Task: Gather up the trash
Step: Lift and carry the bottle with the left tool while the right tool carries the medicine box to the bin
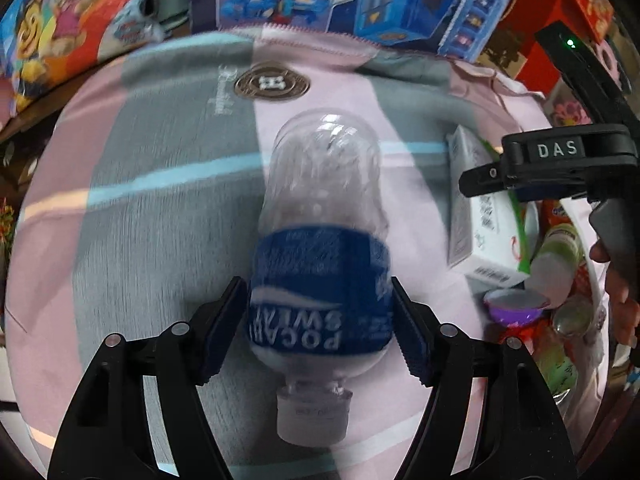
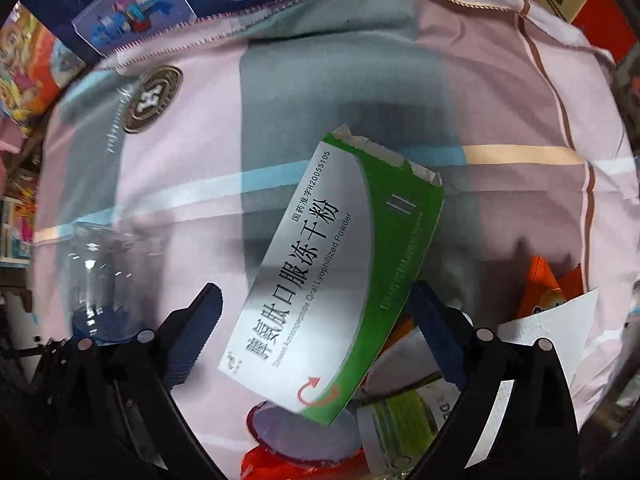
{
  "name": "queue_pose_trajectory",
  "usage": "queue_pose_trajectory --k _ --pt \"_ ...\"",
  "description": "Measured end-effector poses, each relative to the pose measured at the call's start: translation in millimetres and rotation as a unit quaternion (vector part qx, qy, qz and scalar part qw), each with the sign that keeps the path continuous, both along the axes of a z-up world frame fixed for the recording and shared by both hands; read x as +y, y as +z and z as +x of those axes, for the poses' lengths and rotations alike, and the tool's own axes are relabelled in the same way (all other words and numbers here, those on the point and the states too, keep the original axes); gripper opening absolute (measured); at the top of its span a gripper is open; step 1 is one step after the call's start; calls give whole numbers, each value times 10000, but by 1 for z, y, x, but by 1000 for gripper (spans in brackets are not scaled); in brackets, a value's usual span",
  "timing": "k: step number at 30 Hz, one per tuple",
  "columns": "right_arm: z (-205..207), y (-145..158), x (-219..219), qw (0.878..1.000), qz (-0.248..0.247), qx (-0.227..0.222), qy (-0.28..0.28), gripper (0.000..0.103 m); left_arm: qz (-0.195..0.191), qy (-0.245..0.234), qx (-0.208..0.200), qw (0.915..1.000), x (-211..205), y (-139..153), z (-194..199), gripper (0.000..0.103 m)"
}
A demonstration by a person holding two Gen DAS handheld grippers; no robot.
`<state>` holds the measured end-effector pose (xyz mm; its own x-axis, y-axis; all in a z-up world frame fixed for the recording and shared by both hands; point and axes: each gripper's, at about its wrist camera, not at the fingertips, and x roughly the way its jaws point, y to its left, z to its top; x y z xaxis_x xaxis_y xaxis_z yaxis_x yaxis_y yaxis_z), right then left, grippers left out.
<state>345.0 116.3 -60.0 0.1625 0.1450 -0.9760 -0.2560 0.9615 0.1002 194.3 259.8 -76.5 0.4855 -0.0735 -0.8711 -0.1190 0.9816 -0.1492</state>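
A clear plastic bottle (image 1: 320, 232) with a blue Pocari Sweat label lies between my left gripper's (image 1: 318, 324) blue pads, cap toward the camera; the pads press the label on both sides. The bottle's clear end also shows in the right wrist view (image 2: 100, 276) at the left. A silver and green medicine box (image 2: 320, 272) lies tilted between the wide-open fingers of my right gripper (image 2: 316, 340), which touch nothing. The box (image 1: 476, 216) and the right gripper's black body also show at the right of the left wrist view.
A pink, grey and blue striped cloth (image 1: 160, 200) covers the surface. A pile of trash lies at the right: a purple cup (image 1: 514, 306), a white cup (image 1: 556, 264), orange wrappers (image 2: 548, 284), a green packet (image 2: 404, 420). Colourful toy boxes (image 1: 420, 0) stand along the far edge.
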Motion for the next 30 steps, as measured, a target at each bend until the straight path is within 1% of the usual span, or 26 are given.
queue_pose_trajectory --k 2,4,6,7,8,10,12,15,20,22,25,30 --pt "2 -10 1 9998 -97 119 -87 91 -9 67 25 10000 3 -3 0 76" --pt "2 -18 -1 9996 -151 118 -188 89 -66 153 42 9999 8 -5 -1 76" --pt "-1 -15 -4 9998 -72 -121 -156 79 -165 228 53 9996 11 -6 1 76" --pt "-3 -13 -4 9998 -11 -169 -105 78 -171 236 37 9996 11 -6 1 75" --pt "-6 -9 -5 9997 105 -199 -28 76 -178 227 16 9996 10 -5 1 67" --pt "-10 0 -7 9992 268 -289 44 75 -142 302 -22 9994 7 -2 0 67" --pt "-15 13 -12 9977 536 -400 76 74 -92 386 -141 9991 6 5 -4 67" --pt "-22 29 -22 9948 933 -397 63 74 -171 417 -241 9987 5 16 -12 67" --pt "-35 57 -41 9875 1502 -474 -4 74 -158 270 -370 9988 -10 37 -25 67" --pt "-38 67 -43 9857 1585 -565 1 74 -150 185 -463 9986 -19 49 -30 67" --pt "-50 86 -60 9826 1691 -766 -16 74 -194 -42 -627 9978 -39 68 -36 67" --pt "-77 115 -123 9737 1980 -1088 -282 74 -318 -545 -791 9949 -87 90 -41 67"
